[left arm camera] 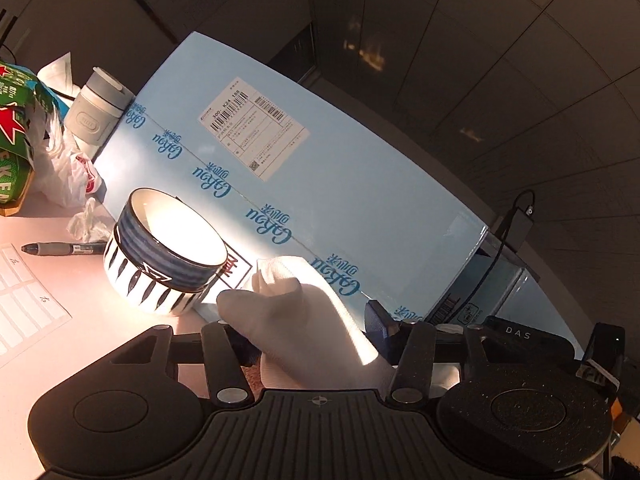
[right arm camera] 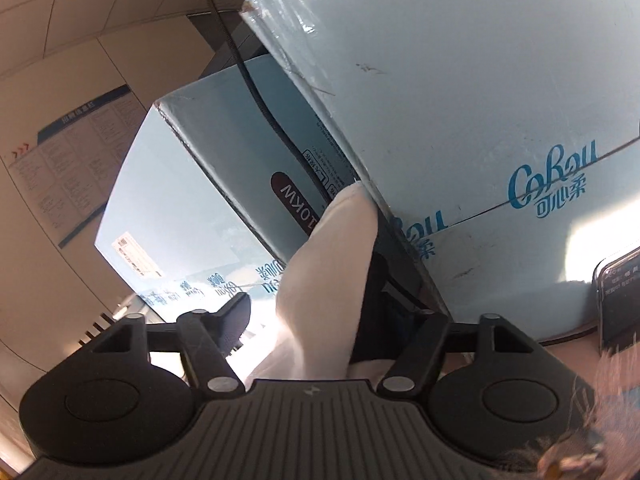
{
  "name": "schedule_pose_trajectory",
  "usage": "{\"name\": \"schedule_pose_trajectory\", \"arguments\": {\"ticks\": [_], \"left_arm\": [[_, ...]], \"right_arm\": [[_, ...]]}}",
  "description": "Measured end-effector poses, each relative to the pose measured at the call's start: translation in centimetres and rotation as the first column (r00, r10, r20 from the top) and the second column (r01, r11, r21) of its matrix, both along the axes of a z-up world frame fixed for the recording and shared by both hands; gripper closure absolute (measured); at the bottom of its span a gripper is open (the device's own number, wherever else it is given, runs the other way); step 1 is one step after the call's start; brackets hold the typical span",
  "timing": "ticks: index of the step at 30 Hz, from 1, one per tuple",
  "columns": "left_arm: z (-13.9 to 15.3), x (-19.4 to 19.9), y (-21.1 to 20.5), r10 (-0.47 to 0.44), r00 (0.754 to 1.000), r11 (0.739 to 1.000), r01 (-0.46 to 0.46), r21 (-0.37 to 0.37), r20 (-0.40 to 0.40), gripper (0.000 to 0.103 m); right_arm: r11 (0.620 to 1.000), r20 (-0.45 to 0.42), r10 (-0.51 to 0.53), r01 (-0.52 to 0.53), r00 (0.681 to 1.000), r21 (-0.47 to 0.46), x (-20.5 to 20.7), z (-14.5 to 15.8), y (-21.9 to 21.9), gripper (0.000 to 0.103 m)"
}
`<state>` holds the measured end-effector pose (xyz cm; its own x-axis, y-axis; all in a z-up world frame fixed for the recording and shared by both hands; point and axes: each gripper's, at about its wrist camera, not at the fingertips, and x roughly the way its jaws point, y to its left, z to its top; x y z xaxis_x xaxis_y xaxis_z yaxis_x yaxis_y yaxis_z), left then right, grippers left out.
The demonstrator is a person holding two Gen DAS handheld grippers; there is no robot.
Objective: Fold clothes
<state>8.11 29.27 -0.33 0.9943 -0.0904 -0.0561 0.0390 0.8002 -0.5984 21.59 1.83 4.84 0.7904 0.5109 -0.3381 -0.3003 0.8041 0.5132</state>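
A white cloth (left arm camera: 304, 320) rises in a bunch between the fingers of my left gripper (left arm camera: 316, 332), which is shut on it just above the table, close to a striped bowl (left arm camera: 168, 256). In the right wrist view the same white cloth (right arm camera: 328, 280) stands up between the fingers of my right gripper (right arm camera: 320, 316), which is shut on it. The rest of the cloth is hidden below both grippers.
A long light-blue carton (left arm camera: 320, 168) lies behind the cloth, and more blue cartons (right arm camera: 480, 120) fill the right wrist view. A pen (left arm camera: 60, 248), plastic bags (left arm camera: 64, 168), a grey cup (left arm camera: 96, 108) and a green box (left arm camera: 16, 120) sit at the left. A phone (right arm camera: 620, 300) leans at right.
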Motion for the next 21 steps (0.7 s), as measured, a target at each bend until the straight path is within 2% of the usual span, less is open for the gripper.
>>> {"name": "schedule_pose_trajectory", "arguments": {"ticks": [1,4,6,9,12,13,15,17,21], "left_arm": [[0.0,0.0,0.0,0.0,1.0,1.0,-0.001,0.004,0.004,0.061],[-0.1,-0.1,0.0,0.007,1.0,1.0,-0.008,0.012,0.018,0.069],[-0.1,-0.2,0.1,0.02,0.999,1.0,-0.02,0.013,0.03,0.074],[0.0,-0.5,0.2,0.039,0.998,0.999,-0.039,0.013,0.049,0.075],[0.0,-0.8,0.2,0.057,0.996,0.998,-0.058,0.014,0.067,0.076],[0.0,-0.9,0.3,0.063,0.995,0.998,-0.065,0.014,0.074,0.076],[0.0,-1.0,0.3,0.076,0.993,0.997,-0.077,0.014,0.086,0.084],[0.1,-1.3,0.4,0.087,0.991,0.996,-0.089,0.014,0.103,0.088],[1.1,-3.8,-0.1,0.077,0.968,0.996,-0.088,0.035,0.238,0.092]], "right_arm": [[0.999,0.036,-0.006,0.008,0.999,-0.044,-0.4,0.0,0.3,0.066],[0.99,0.182,-0.005,0.031,0.983,-0.137,-1.7,0.1,0.7,0.078],[0.985,0.269,0.021,0.026,0.963,-0.172,-2.9,0.7,1.1,0.082],[0.979,0.419,0.101,-0.014,0.902,-0.205,-5.8,2.2,2.3,0.089],[0.969,0.554,0.18,-0.048,0.813,-0.244,-8.7,3.6,3.6,0.09],[0.967,0.582,0.204,-0.069,0.787,-0.245,-9.6,4.0,4.0,0.09],[0.965,0.616,0.247,-0.131,0.748,-0.228,-11.3,4.6,5.1,0.09],[0.963,0.648,0.269,-0.175,0.712,-0.207,-13.0,5.2,5.5,0.091],[0.963,0.698,0.254,-0.239,0.669,-0.121,-16.3,7.4,4.3,0.091]]}}
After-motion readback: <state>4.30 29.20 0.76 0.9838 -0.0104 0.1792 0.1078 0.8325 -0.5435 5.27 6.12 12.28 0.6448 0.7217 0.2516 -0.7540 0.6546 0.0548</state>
